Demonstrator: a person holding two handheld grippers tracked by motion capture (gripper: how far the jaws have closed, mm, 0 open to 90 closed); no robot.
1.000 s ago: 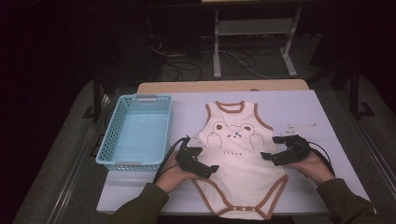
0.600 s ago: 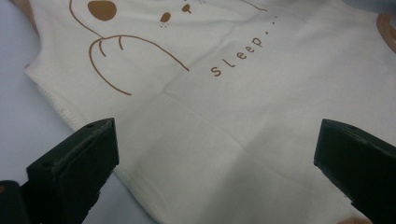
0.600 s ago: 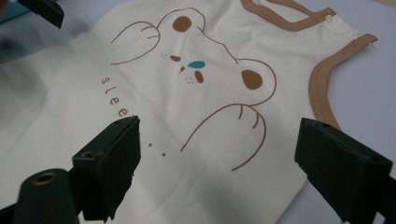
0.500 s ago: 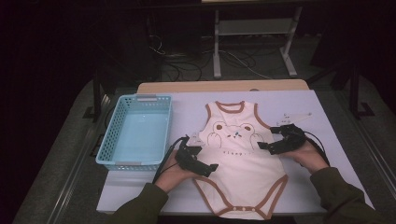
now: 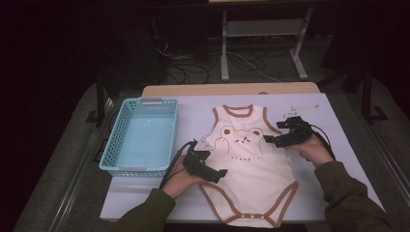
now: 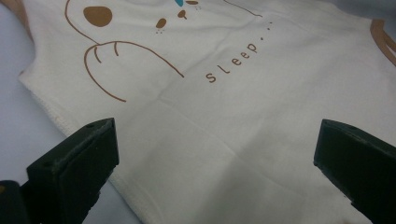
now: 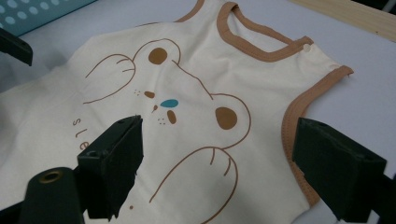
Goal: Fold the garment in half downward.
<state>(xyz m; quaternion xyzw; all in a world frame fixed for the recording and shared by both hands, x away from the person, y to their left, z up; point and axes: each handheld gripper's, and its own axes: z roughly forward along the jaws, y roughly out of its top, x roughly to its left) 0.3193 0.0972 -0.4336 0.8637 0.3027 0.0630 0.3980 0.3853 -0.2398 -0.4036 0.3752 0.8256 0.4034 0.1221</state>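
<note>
Baby bodysuit [image 5: 251, 166]: cream knit w/ brown trim, bear print; lies flat, face up, on desk [image 5: 338, 159]. Judged light, soft, floppy; will sag and crease, not fragile. Best hold: bound edges, i.e. armhole trim or side seam, both sides at once.

Left gripper [image 5: 220, 173]: jaws wide apart, nothing between, low over garment's side edge; cloth just ahead of and under jaws. Forearm comes in from near desk edge.

Right gripper [image 5: 270, 140]: jaws apart, empty, straddling armhole trim; prob. hovering, contact unclear. Wrist angled inward. Blue basket [image 5: 140, 137] well beyond left gripper, away from garment.
</note>
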